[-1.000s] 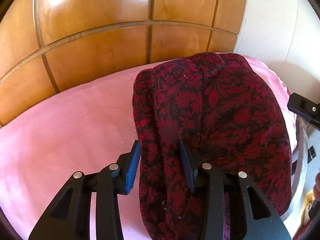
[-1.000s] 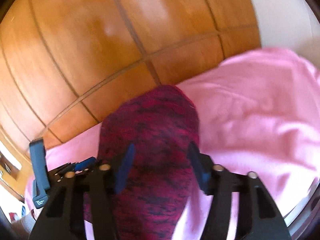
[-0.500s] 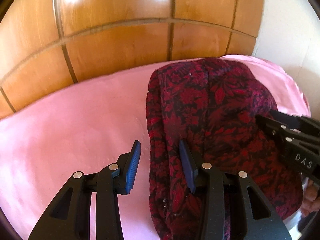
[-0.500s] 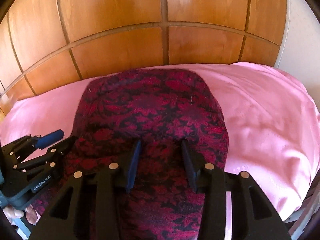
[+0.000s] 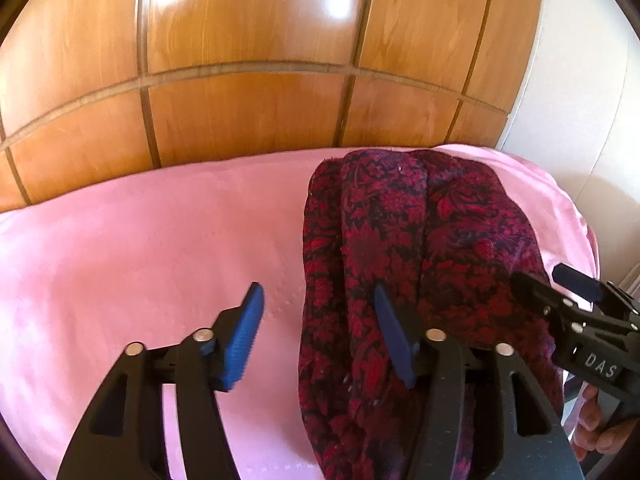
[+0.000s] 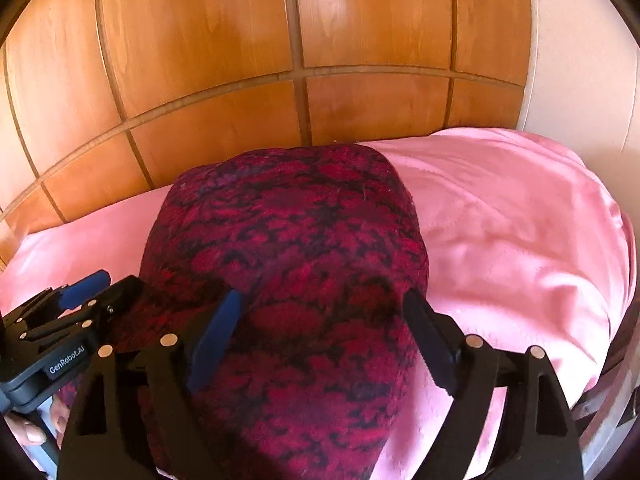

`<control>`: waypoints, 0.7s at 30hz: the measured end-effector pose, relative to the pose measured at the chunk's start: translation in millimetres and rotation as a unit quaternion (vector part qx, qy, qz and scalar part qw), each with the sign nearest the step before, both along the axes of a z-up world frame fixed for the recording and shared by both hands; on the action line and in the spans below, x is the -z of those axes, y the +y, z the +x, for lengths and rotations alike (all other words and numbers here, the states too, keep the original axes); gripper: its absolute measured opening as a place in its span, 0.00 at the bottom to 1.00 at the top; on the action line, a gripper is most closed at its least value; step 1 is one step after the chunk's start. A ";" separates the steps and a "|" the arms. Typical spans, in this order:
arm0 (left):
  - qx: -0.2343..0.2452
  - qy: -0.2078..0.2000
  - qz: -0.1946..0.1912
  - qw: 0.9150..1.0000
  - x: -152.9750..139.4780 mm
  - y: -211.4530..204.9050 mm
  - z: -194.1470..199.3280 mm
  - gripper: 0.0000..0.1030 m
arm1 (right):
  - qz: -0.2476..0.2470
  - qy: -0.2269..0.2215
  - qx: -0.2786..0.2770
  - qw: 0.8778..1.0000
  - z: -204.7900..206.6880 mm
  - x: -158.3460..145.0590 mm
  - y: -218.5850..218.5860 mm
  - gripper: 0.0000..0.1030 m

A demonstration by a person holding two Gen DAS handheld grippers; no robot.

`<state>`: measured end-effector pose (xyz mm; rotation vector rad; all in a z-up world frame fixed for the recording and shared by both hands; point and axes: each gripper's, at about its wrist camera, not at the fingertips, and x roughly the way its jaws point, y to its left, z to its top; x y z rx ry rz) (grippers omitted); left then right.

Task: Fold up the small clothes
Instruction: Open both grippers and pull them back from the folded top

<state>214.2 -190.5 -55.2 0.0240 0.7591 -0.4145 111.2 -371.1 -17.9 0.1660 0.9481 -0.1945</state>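
I see the garment, dark red with a floral print, lying folded on the pink sheet in front of wood panels. My left gripper is opening over the garment's left edge, its pads clear of the cloth. My right gripper is opening too, jaws wide above the garment and gripping nothing.
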 end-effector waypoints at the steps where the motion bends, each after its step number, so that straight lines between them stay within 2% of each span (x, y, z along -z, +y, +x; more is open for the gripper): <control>1: 0.000 -0.002 -0.001 1.000 -1.3 0.3 -2.2 0.58 | -0.002 0.000 0.000 1.000 -2.4 -1.1 1.1 0.84; 5: -0.003 -0.004 -0.005 1.000 -6.3 3.6 -8.8 0.59 | -0.004 -0.005 0.010 1.000 -13.3 -7.6 4.1 0.89; 8: -0.006 -0.007 -0.004 1.000 -8.9 5.2 -14.1 0.59 | -0.004 -0.006 0.012 1.000 -18.8 -8.8 6.7 0.90; 10: -0.009 -0.012 -0.004 1.000 -11.5 7.0 -18.2 0.64 | -0.009 -0.005 0.016 1.000 -20.5 -9.4 9.7 0.91; 15: -0.017 -0.023 -0.005 1.000 -17.5 10.8 -29.3 0.64 | -0.010 -0.010 0.031 0.999 -32.4 -14.4 14.3 0.93; 18: -0.026 -0.032 -0.004 0.999 -21.0 16.2 -38.6 0.74 | -0.012 -0.012 0.041 0.999 -42.1 -18.3 17.8 0.94; 21: -0.038 -0.042 -0.002 0.998 -23.3 22.6 -48.9 0.74 | -0.024 -0.019 0.053 0.998 -55.3 -24.5 24.2 0.97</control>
